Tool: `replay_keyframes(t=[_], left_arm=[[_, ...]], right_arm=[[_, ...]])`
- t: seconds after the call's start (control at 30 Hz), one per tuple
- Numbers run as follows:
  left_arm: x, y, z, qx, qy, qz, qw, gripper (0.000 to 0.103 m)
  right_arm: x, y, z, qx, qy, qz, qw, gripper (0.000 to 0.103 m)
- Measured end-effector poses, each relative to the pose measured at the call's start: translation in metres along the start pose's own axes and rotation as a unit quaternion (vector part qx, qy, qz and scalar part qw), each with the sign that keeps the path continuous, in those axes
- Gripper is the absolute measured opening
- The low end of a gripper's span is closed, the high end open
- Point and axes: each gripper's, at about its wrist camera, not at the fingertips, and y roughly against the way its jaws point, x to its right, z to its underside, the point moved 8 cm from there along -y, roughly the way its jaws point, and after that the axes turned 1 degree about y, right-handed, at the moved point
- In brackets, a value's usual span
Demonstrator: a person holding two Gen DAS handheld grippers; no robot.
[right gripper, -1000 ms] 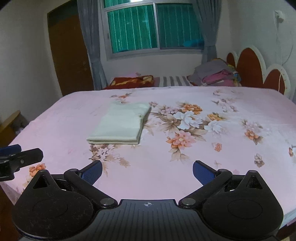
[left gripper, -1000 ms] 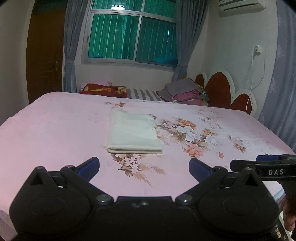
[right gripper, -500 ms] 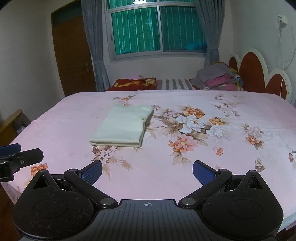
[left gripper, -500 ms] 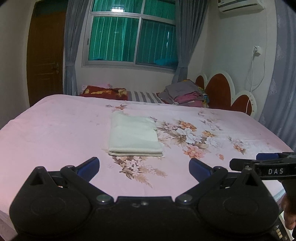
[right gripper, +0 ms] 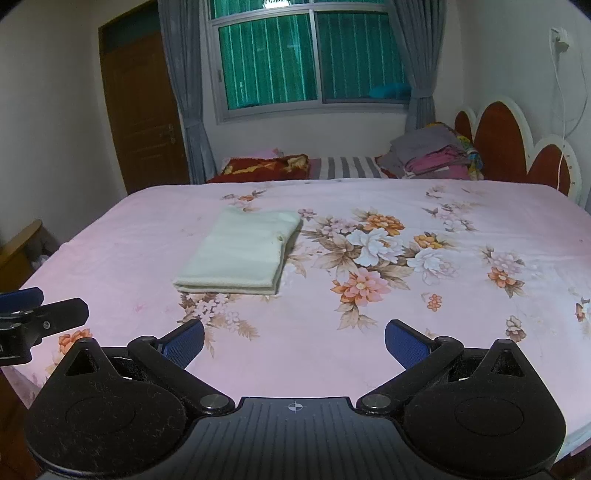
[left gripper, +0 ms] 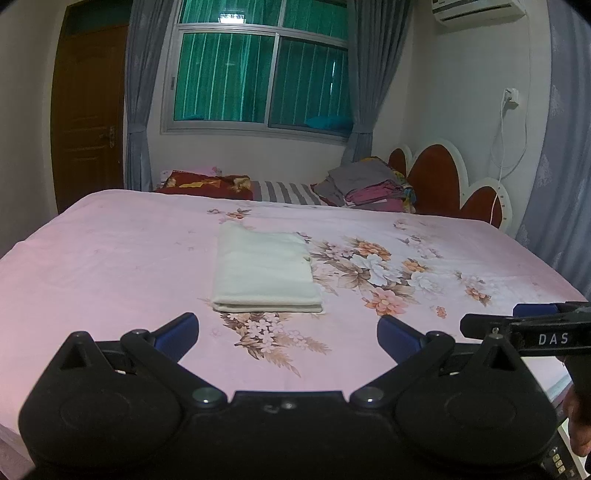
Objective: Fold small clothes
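On the pink floral bed (left gripper: 110,258) a folded cloth (left gripper: 264,271) lies flat; window (left gripper: 258,74) beyond. Left gripper (left gripper: 288,334) and right gripper (right gripper: 293,339) both spread, empty.

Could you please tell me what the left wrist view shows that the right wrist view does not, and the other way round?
Only the left wrist view shows the air conditioner high on the wall and part of a hand at the lower right edge. Only the right wrist view shows a wooden piece of furniture beside the bed at the left edge. Both show the folded cream garment lying on the pink floral bedspread, the clothes pile near the headboard, and both grippers open and empty: left gripper, right gripper.
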Motion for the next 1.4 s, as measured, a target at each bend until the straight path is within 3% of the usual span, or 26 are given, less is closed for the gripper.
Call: replay_keyframes(t=[1.4], left_arm=[[-0.0058, 0.002, -0.0023, 0.008, 0.011, -0.003, 0.9999, 0.103]], right_arm=[[-0.0066, -0.0008, -0.0056, 0.004, 0.008, -0.009, 1.0, 0.103]])
